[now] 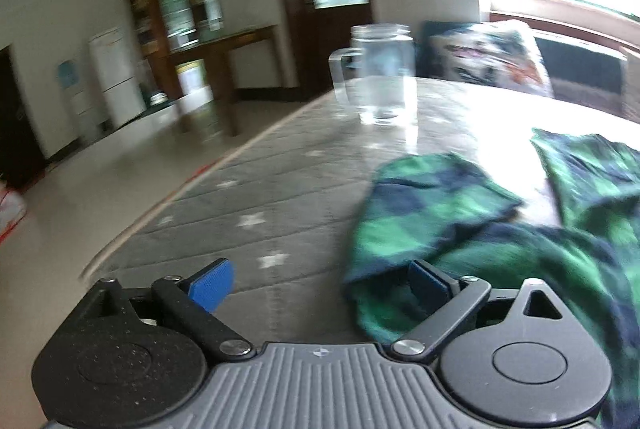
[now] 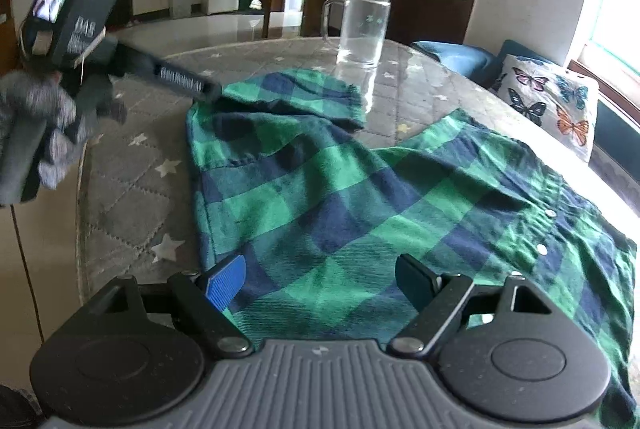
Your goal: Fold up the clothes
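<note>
Shirt [image 2: 360, 197] on table [image 2: 132, 189] (jar [image 2: 364, 25] behind it).

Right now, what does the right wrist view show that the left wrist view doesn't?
Only the right wrist view shows the left gripper from outside, at the shirt's far sleeve, the gloved hand holding it, and the shirt's button placket. Only the left wrist view shows the left gripper's jaws standing open beside the sleeve. Both show the shirt, the glass jar and the table.

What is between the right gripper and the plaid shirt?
Nothing visible. The right gripper hangs open directly over the green plaid shirt; the glass jar mug stands on the table beyond the shirt, clear of it.
</note>
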Demonstrator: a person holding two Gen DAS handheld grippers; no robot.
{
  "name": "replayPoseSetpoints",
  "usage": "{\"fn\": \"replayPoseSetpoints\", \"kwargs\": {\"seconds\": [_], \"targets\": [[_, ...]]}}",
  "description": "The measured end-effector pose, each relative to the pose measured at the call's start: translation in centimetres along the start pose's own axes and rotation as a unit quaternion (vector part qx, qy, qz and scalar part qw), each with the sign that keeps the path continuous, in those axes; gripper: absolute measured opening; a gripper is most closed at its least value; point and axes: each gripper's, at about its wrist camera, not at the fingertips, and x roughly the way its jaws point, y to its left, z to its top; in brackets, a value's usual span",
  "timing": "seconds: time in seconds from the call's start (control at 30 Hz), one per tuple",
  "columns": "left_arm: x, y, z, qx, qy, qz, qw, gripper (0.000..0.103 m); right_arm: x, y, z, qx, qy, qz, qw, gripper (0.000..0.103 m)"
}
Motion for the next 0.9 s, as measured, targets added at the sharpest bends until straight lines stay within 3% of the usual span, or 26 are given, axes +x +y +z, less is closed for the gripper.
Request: {"fn": "replayPoseSetpoints", "kwargs": {"seconds": [0.07,0.17,0.23,0.47,0.7,0.77,0.9], "targets": [[0.5,-1.0,0.2,0.029,-0.007,-0.009,0.9995,0.087,-0.5,-0.4,0.0,0.005,-0.004,-0.004,1.0,0.084],[1.4,-2.0,1.0,0.055,-0.008,-0.028,0.998,0.072,-1.2,-0.9,0.1,0.01,-0.011,-0.011,1.0,0.084],[2.0,-2.8,1.8,0.069,-0.007,-0.067,0.9953,0.064,-1.6,-1.3,0.2,0.014,-0.015,-0.015,1.0,0.084],[4.7,-6.9,3.9,0.137,-0.012,-0.134,0.9814,0.064,-2.2,-2.6,0.2,0.028,-0.022,-0.026,0.999,0.084],[7.4,-8.0,4.7,0.145,0.012,-0.179,0.973,0.057,-2.2,-3.9,-0.5,0.048,-0.018,-0.032,0.998,0.084],[7.8,-7.9,4.8,0.141,0.017,-0.194,0.9707,0.049,-2.2,-4.3,-0.6,0.054,-0.018,-0.034,0.998,0.084],[7.9,-7.7,4.9,0.133,0.014,-0.214,0.9676,0.009,-2.2,-4.8,-0.8,0.065,-0.02,-0.036,0.997,0.084]]}}
